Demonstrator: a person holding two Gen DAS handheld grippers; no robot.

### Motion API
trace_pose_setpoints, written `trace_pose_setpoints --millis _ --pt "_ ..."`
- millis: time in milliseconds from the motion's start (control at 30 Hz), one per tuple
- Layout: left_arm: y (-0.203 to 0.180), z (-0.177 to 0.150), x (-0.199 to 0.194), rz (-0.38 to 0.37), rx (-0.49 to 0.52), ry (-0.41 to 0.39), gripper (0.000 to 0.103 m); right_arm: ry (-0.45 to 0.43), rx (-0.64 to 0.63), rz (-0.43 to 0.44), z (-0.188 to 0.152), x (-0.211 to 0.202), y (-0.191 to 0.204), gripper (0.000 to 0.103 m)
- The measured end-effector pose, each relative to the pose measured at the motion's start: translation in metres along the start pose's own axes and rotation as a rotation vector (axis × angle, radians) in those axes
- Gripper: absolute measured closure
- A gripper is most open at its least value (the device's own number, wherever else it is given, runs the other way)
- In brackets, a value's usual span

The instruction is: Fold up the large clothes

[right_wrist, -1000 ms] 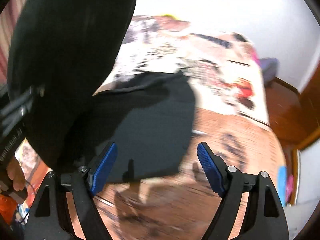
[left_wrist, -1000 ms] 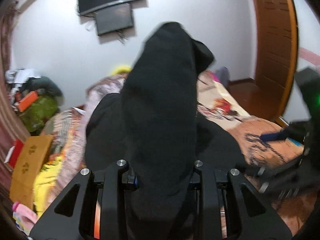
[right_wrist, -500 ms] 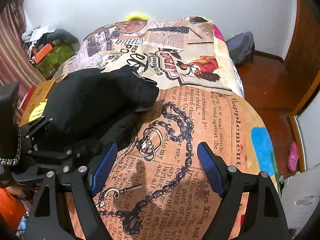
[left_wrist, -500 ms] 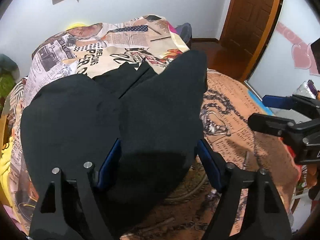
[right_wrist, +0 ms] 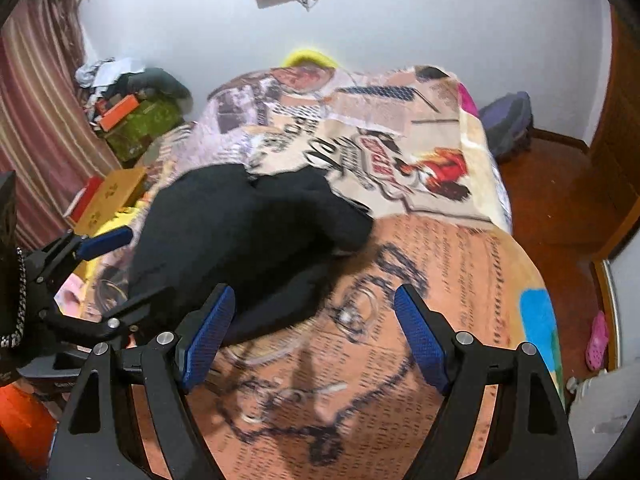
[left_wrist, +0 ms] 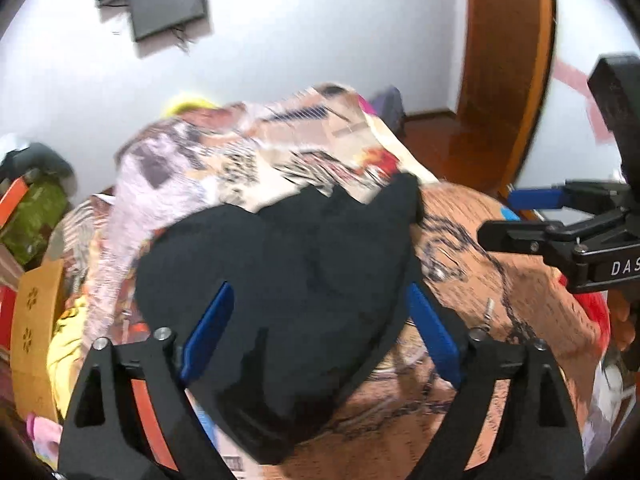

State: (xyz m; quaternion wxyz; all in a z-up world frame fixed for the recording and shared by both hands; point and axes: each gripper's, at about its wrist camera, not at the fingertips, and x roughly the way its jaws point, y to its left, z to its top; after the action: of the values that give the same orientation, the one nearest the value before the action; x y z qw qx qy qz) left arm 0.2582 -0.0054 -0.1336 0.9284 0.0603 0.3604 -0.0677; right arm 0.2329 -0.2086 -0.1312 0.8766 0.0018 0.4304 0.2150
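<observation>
Black fabric garment [left_wrist: 304, 280], large and bunched, heaped on newspaper-print bedspread [right_wrist: 400, 360], toward its left side, upper edge against the pale printed half. Bare orange-brown bedspread open to the right of the heap and in front of it, out to the bed's rounded edge; red-brown wooden floor [right_wrist: 560, 208] beyond. Clutter crowding the bed's left edge: yellow cardboard box [right_wrist: 108, 200], striped curtain [right_wrist: 36, 92].

Left gripper [left_wrist: 316, 332] spread wide, jaws just opened further, garment lying between the blue pads [left_wrist: 208, 328] but not pinched.

Right gripper [right_wrist: 312, 340] also wide apart, holding nothing, over bare bedspread just right of the garment's edge.
</observation>
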Motion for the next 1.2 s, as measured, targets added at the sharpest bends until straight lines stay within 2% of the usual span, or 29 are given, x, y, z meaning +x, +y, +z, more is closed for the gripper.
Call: trace_pose_setpoints --millis 100,167,233,367,467,633,700,833,1000,1067,1200 --pt "0.029 -0.001 -0.005 0.068 -0.065 -0.023 0.013 -0.02 -0.009 0.049 0.01 0.003 0.014 0.024" --pt "0.052 -0.004 0.0 0.101 -0.123 -0.009 0.013 -0.03 -0.016 0.069 0.017 0.009 0.024 0.024" --pt "0.069 -0.01 0.009 0.107 -0.183 0.02 0.013 -0.04 -0.024 0.074 0.024 0.018 0.033 0.024" --pt "0.091 -0.029 0.035 0.077 -0.288 0.103 0.013 -0.043 0.003 0.012 0.03 0.043 0.036 0.024" --pt "0.091 -0.045 0.054 0.052 -0.31 0.145 0.012 0.01 0.06 0.012 0.024 0.066 0.02 0.024" --pt "0.09 -0.057 0.065 0.058 -0.35 0.122 0.001 0.108 0.116 0.036 0.004 0.09 -0.005 0.022" --pt "0.093 -0.059 0.068 0.04 -0.374 0.123 0.001 0.134 0.11 0.04 -0.001 0.092 -0.008 0.022" --pt "0.099 -0.056 0.063 0.026 -0.382 0.136 0.001 0.143 0.115 0.076 -0.001 0.08 -0.011 0.022" --pt "0.117 -0.055 0.046 0.079 -0.424 0.119 0.001 0.115 0.15 0.123 0.005 0.064 -0.019 0.021" --pt "0.128 -0.06 0.047 0.056 -0.466 0.137 0.001 0.088 0.179 0.134 0.009 0.057 -0.025 0.02" --pt "0.144 -0.071 0.056 -0.047 -0.563 0.167 0.001 0.065 0.25 0.156 0.016 0.055 -0.041 0.02"
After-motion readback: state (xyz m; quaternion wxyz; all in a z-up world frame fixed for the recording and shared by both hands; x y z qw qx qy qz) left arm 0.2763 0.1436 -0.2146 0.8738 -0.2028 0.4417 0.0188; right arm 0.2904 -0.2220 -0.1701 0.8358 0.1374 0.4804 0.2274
